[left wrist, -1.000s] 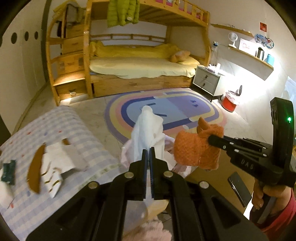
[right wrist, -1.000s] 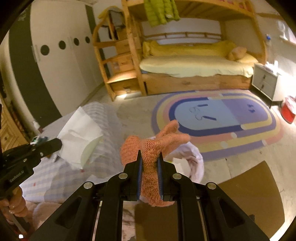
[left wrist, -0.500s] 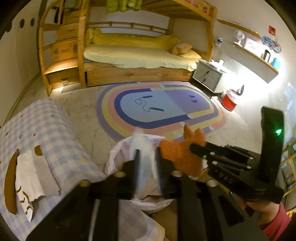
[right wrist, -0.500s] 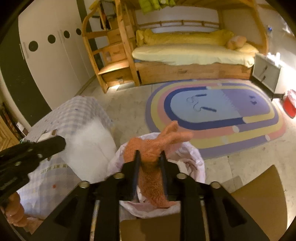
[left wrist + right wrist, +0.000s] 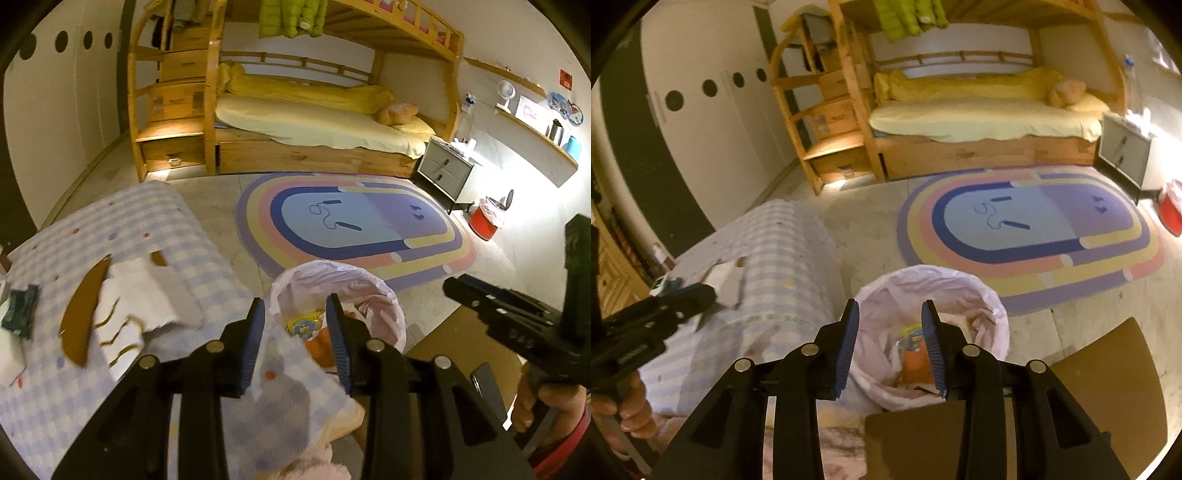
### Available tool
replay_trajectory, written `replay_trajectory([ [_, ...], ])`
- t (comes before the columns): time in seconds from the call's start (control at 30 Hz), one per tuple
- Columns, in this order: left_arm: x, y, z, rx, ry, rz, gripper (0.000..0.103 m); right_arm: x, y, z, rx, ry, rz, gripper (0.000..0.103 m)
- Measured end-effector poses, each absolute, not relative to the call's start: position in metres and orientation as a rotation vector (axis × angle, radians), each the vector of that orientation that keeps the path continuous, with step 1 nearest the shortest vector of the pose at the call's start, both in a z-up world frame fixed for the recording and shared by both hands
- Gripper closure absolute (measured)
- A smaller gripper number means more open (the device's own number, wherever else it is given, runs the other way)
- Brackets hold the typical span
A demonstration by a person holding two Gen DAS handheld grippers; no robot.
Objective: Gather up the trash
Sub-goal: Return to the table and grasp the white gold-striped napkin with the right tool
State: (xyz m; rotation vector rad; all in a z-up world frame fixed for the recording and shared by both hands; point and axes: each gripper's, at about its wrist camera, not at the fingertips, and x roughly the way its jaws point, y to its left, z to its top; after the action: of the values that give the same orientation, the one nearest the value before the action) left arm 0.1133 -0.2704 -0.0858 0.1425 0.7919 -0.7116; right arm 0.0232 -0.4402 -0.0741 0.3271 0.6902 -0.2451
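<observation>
Over the trash bin (image 5: 931, 295), both the left gripper (image 5: 295, 332) and the right gripper (image 5: 890, 336) have just been opening and now hold nothing. Orange trash (image 5: 916, 363) lies inside the bin, so the drop looks done. Next, I think, comes grabbing the torn paper (image 5: 147, 295) on the checked cloth (image 5: 147, 221) beside the bin.

We see a table under a blue checked cloth (image 5: 155, 221) holding torn white paper (image 5: 147, 295), brown scraps (image 5: 83, 317) and a dark green wrapper (image 5: 20, 312) (left edge). On the floor (image 5: 229, 243) beside it stands a lined bin (image 5: 384, 295).
</observation>
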Motion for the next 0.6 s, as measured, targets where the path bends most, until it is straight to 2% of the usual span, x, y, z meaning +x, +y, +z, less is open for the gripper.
replay_trajectory([
  [0.07,0.105,-0.259,-0.081,0.138,0.784,-0.698,0.07,0.019,-0.428,-0.065,0.314,0.68,-0.223,0.066],
  [0.17,0.095,-0.239,-0.073,0.131,0.764,-0.671,0.062,0.014,-0.408,-0.054,0.287,0.671,-0.182,0.066],
  [0.3,0.086,-0.206,-0.066,0.123,0.74,-0.619,0.058,0.018,-0.376,-0.042,0.254,0.671,-0.107,0.066],
  [0.57,0.087,-0.133,-0.067,0.096,0.742,-0.435,0.044,0.044,-0.313,-0.044,0.184,0.715,0.022,0.066],
  [0.6,0.089,-0.119,-0.069,0.085,0.744,-0.399,0.041,0.048,-0.306,-0.046,0.177,0.72,0.04,0.063],
])
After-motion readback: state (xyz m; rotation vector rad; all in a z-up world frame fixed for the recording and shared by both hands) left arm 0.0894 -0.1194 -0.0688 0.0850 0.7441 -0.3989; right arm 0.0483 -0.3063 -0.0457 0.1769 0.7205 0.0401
